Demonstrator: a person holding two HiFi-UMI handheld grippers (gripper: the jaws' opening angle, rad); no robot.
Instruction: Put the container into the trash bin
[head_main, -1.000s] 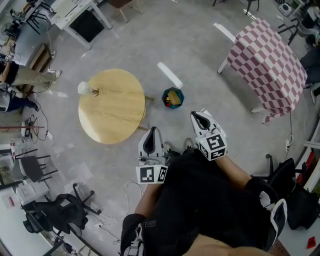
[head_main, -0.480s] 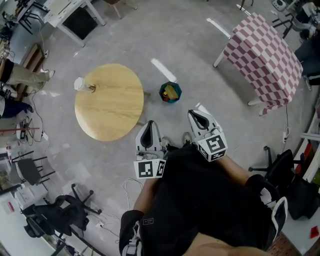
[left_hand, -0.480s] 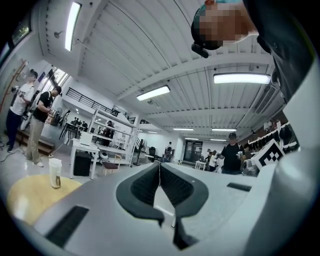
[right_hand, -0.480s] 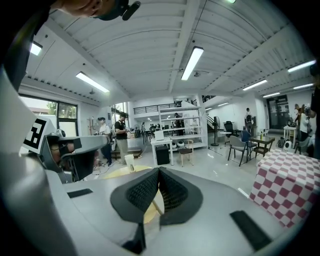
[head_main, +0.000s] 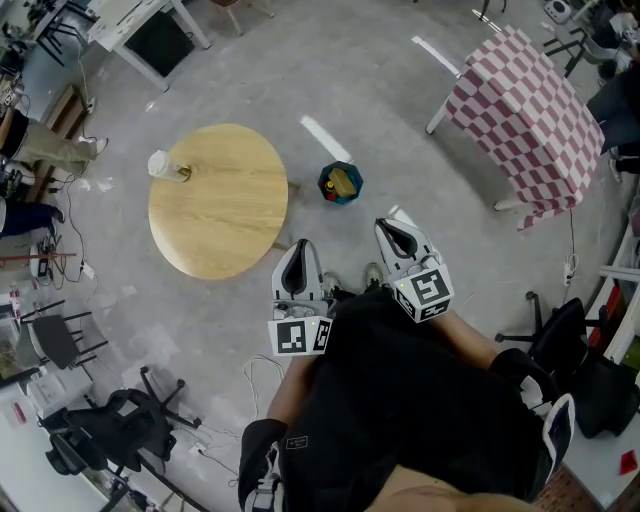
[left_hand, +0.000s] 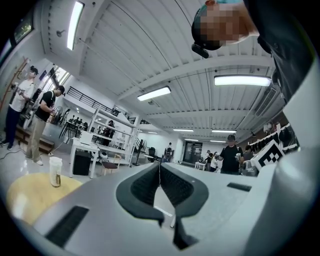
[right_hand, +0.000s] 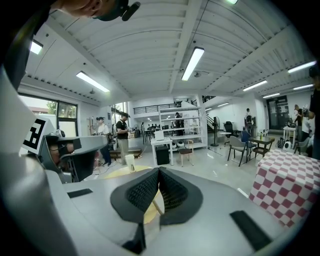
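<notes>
The container (head_main: 164, 167), a clear lidded cup, stands upright at the far left edge of the round wooden table (head_main: 225, 205). It also shows small in the left gripper view as the container (left_hand: 55, 171) and in the right gripper view as the container (right_hand: 130, 162). The teal trash bin (head_main: 340, 184) sits on the floor just right of the table, with yellow and red items inside. My left gripper (head_main: 297, 262) and right gripper (head_main: 399, 236) are held close to the body, well short of the table and bin. Both are shut and empty, as the left gripper (left_hand: 159, 166) and right gripper (right_hand: 159, 171) show.
A table with a red-and-white checkered cloth (head_main: 530, 110) stands at the right. White tape strips (head_main: 326, 139) mark the grey floor. Office chairs (head_main: 120, 420) and cables lie at the lower left, desks (head_main: 150, 35) at the upper left. People stand in the background.
The table and bin have shifted slightly up and left in the head view. Both grippers stay shut and empty in front of the body.
</notes>
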